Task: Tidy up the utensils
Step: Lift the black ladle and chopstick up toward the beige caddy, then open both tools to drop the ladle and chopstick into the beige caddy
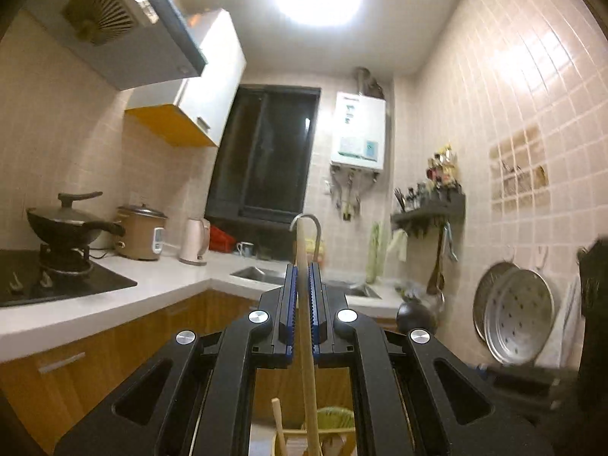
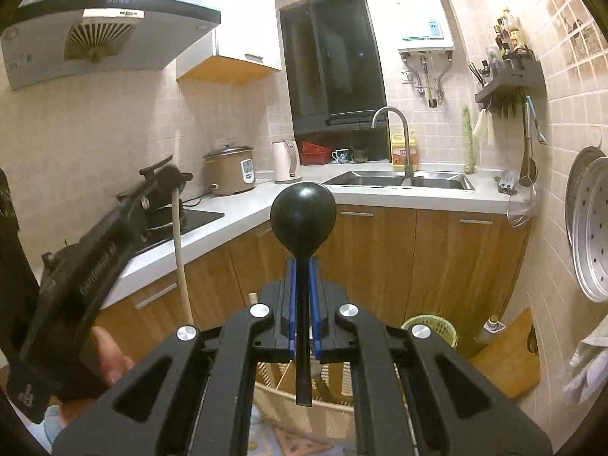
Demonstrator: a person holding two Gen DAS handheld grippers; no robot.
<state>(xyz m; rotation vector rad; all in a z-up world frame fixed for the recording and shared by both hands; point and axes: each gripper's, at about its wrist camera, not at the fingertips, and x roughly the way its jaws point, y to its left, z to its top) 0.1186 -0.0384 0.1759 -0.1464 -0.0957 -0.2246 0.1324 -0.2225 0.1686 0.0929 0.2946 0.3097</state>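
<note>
Upright, black ladle (image 2: 303, 220), right hand-held gripper (image 2: 303, 296) clamping

Counter (image 2: 243, 209): cooker (image 2: 229, 170), kettle (image 2: 285, 161).

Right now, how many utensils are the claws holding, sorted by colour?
Light wood: 1, the stick in the left claw
Black: 1, the ladle in the right claw
Total: 2
</note>
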